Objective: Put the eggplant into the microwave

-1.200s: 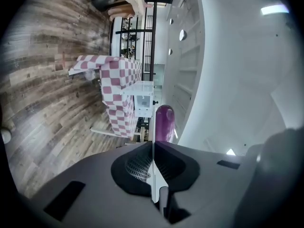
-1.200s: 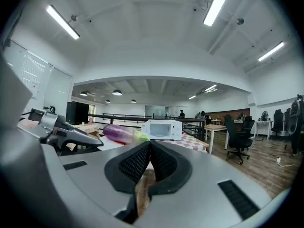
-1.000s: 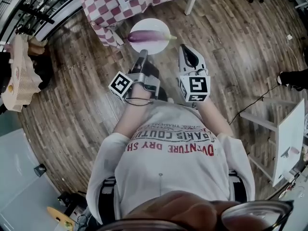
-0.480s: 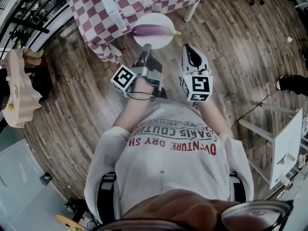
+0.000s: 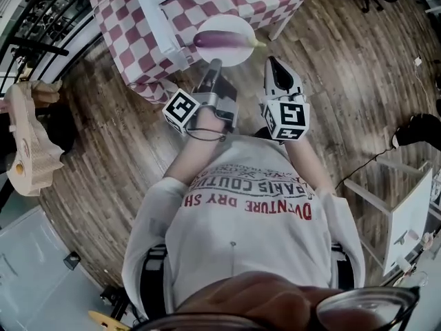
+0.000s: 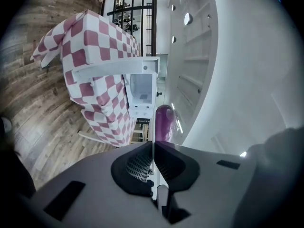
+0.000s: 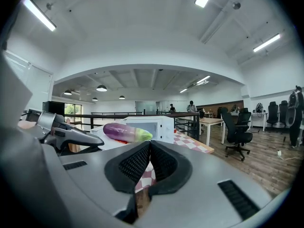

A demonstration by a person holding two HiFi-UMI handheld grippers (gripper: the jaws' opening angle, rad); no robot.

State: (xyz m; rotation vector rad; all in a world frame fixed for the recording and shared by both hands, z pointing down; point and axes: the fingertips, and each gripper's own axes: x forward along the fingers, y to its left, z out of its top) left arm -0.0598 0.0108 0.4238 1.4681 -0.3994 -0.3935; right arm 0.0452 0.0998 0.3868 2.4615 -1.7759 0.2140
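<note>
L gripper (image 5: 214,65) clamped on plate (image 5: 229,57) rim, top centre, so eggplant (image 5: 222,40) rides level near microwave (image 7: 159,127); R gripper (image 5: 273,64) shut, empty, my spare

Shirt (image 5: 241,243): "DVENTURE DRY SH"

Checkered tablecloth (image 5: 114,26), wooden floor (image 5: 358,102), black office chair (image 7: 235,129)
</note>
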